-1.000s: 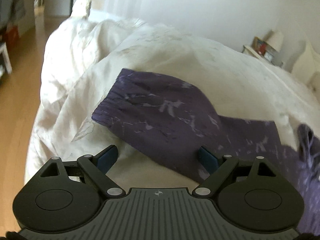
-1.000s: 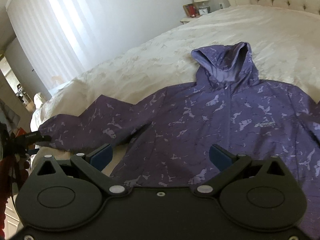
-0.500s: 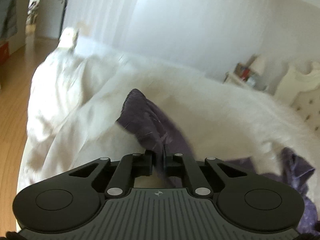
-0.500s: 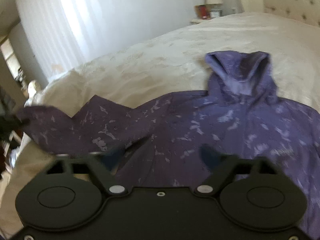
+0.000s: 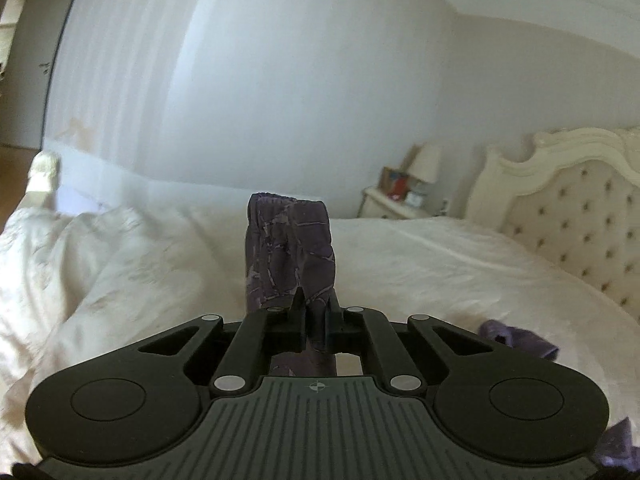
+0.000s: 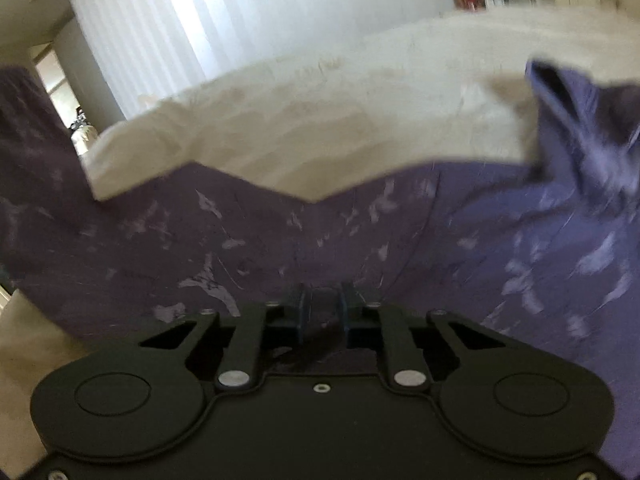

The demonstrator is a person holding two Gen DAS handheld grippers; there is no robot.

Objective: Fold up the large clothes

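Note:
A purple patterned hooded jacket (image 6: 360,232) lies on a white bed (image 6: 320,120). My left gripper (image 5: 316,312) is shut on the jacket's sleeve cuff (image 5: 290,248) and holds it up above the bed; the cuff stands upright past the fingers. My right gripper (image 6: 323,308) is shut on the jacket's fabric near the lower body edge, lifting it. The hood (image 6: 576,128) is at the right of the right wrist view, blurred. The raised sleeve (image 6: 28,160) shows at that view's left edge.
The white duvet (image 5: 100,280) is rumpled at the left. A tufted cream headboard (image 5: 572,216) stands at the right. A nightstand (image 5: 392,204) with a lamp and small items is beyond the bed. White curtains (image 6: 160,32) hang behind.
Both grippers went from open to shut on the jacket. The left has lifted the sleeve cuff off the bed; the right has taken hold of the body fabric and raised it.

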